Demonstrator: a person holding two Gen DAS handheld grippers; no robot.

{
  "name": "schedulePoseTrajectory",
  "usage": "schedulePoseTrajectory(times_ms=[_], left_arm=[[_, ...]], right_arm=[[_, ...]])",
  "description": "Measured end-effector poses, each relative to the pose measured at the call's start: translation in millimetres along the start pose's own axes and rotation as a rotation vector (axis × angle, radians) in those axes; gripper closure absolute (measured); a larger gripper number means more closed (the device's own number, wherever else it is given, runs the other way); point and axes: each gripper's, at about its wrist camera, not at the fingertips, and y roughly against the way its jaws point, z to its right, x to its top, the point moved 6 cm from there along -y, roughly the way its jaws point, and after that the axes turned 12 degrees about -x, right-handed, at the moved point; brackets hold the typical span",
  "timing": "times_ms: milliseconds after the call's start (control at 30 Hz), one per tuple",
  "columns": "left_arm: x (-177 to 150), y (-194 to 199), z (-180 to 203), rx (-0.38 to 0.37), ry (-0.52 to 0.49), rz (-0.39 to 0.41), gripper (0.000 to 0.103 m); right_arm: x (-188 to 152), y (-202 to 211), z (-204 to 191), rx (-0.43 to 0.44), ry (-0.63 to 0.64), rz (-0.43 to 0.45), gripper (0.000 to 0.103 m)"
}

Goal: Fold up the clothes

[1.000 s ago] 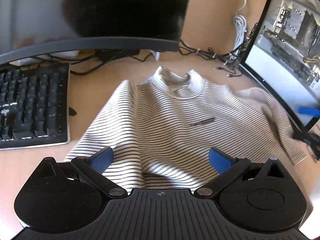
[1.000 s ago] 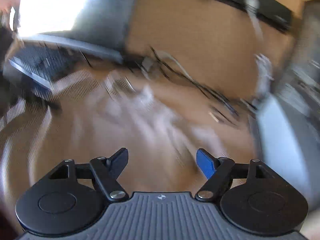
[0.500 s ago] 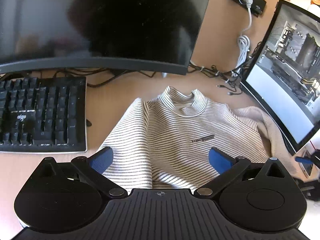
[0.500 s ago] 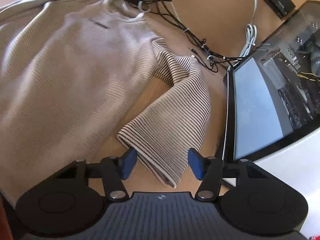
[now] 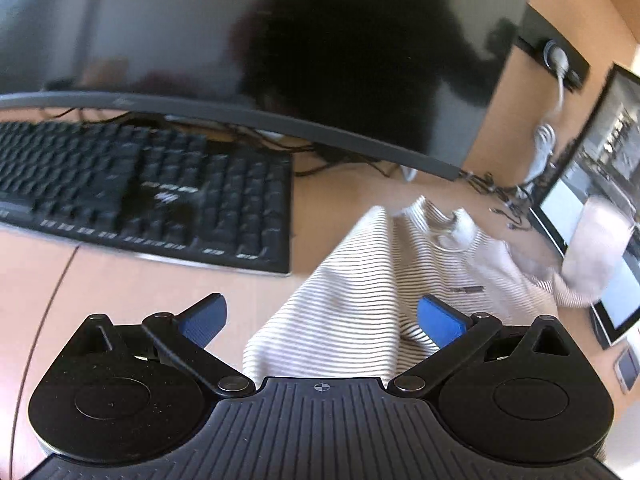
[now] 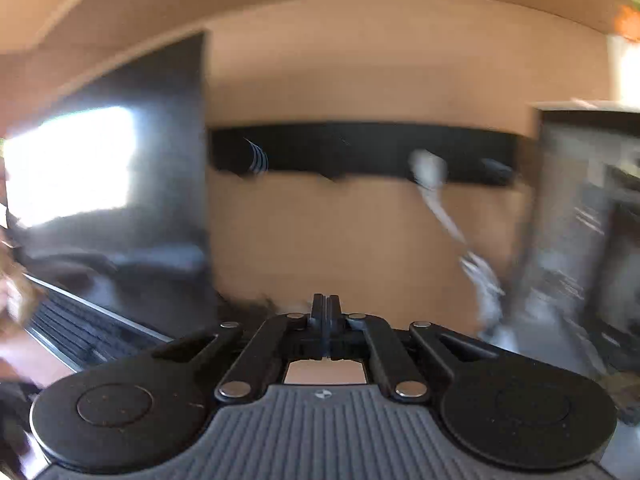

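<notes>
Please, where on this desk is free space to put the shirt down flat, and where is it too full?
Bare desk lies in front of the keyboard, left of the striped shirt. A smaller bare strip lies between keyboard, shirt collar and the big monitor. It is crowded at the right: cables, the second screen and the lifted sleeve.

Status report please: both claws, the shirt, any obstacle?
Left claw open above striped shirt hem. Right claw just closed, shut; sleeve lifted, likely gripped. Keyboard, side monitor close by.
</notes>
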Motion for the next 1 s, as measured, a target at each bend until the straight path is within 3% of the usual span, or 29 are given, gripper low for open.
schedulePoseTrajectory(times_ms=[167,233,267,300,367,533,700,767,800,833,1000], left_arm=[[-9,18,-2,0.016,0.021,0.022,0.000],[-15,18,6,-0.010,0.012,0.011,0.000],[-19,16,12,-0.027,0.006,0.002,0.000],[-22,12,17,-0.046,0.009,-0.011,0.000],[-27,3,26,-0.083,0.023,-0.036,0.000],[-34,-22,59,-0.253,0.119,-0.131,0.000],[-34,-41,127,-0.480,0.190,-0.206,0.000],[-39,-55,155,-0.538,0.204,-0.254,0.004],[-42,-63,170,-0.566,0.211,-0.278,0.011],[-45,-72,184,-0.579,0.211,-0.300,0.017],[-49,-123,231,-0.491,0.179,-0.308,0.016]], right_arm=[[-7,-40,-57,0.063,0.115,-0.037,0.102],[-24,-50,-63,0.057,0.145,-0.085,0.091],[-36,-53,-61,0.055,0.124,-0.125,0.064],[-49,-56,-57,0.057,0.092,-0.170,0.025],[-82,-52,-51,0.054,0.022,-0.233,0.007],[-168,-17,-35,-0.027,-0.115,-0.379,0.002],[-226,23,13,-0.172,-0.181,-0.448,0.000],[-241,38,38,-0.220,-0.222,-0.453,0.000],[-248,43,50,-0.235,-0.243,-0.452,0.000],[-254,45,59,-0.240,-0.259,-0.453,0.000],[-277,46,88,-0.217,-0.312,-0.455,0.000]])
